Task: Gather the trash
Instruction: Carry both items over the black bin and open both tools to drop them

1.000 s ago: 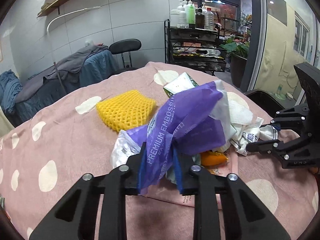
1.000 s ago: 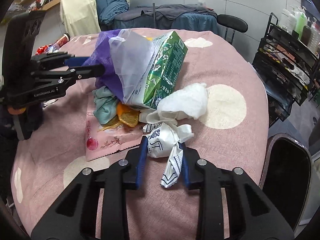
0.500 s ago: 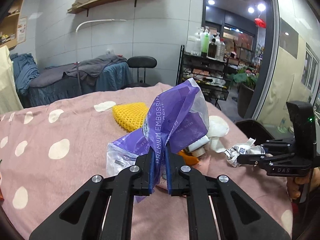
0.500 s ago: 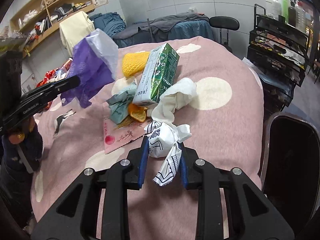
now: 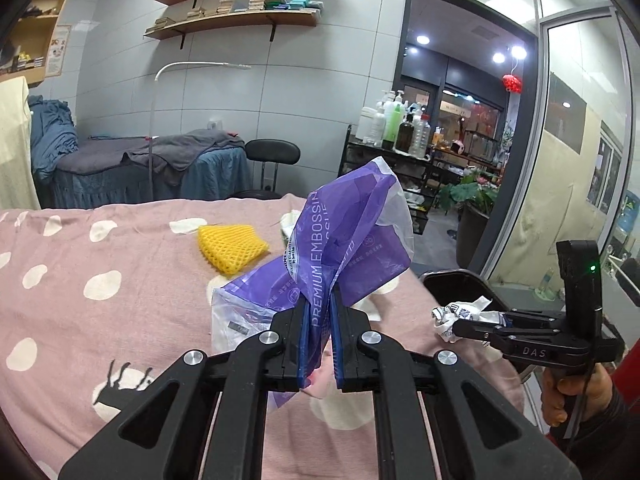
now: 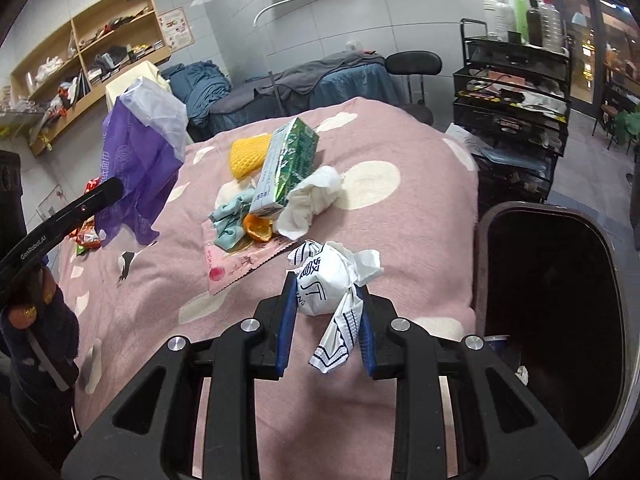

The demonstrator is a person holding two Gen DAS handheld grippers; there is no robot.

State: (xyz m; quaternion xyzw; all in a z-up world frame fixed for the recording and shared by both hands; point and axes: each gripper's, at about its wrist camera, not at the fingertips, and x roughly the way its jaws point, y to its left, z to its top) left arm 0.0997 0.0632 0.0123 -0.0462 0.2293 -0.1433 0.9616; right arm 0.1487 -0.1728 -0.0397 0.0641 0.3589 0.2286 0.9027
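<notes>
My left gripper (image 5: 321,316) is shut on a purple plastic bag (image 5: 344,248) and holds it up above the pink bed cover; the bag also shows at the left of the right wrist view (image 6: 138,164). My right gripper (image 6: 325,316) is shut on a crumpled white printed wrapper (image 6: 330,280), lifted near the bed's right edge; it also shows in the left wrist view (image 5: 452,316). A trash pile remains on the bed: a green carton (image 6: 286,168), white tissue (image 6: 314,200), teal scrap (image 6: 230,220), orange peel (image 6: 258,228), a pink packet (image 6: 240,268) and yellow foam net (image 6: 246,156).
A dark open bin (image 6: 552,320) stands right beside the bed's right edge. A black rack of bottles (image 6: 516,92) stands behind it. A stool (image 5: 272,152) and another covered bed (image 5: 140,164) are at the back. Red wrappers (image 6: 86,236) lie at the far left.
Both grippers have risen and pulled back from the pile. The purple bag came off the carton and hangs free. The white wrapper has moved toward the bin side.
</notes>
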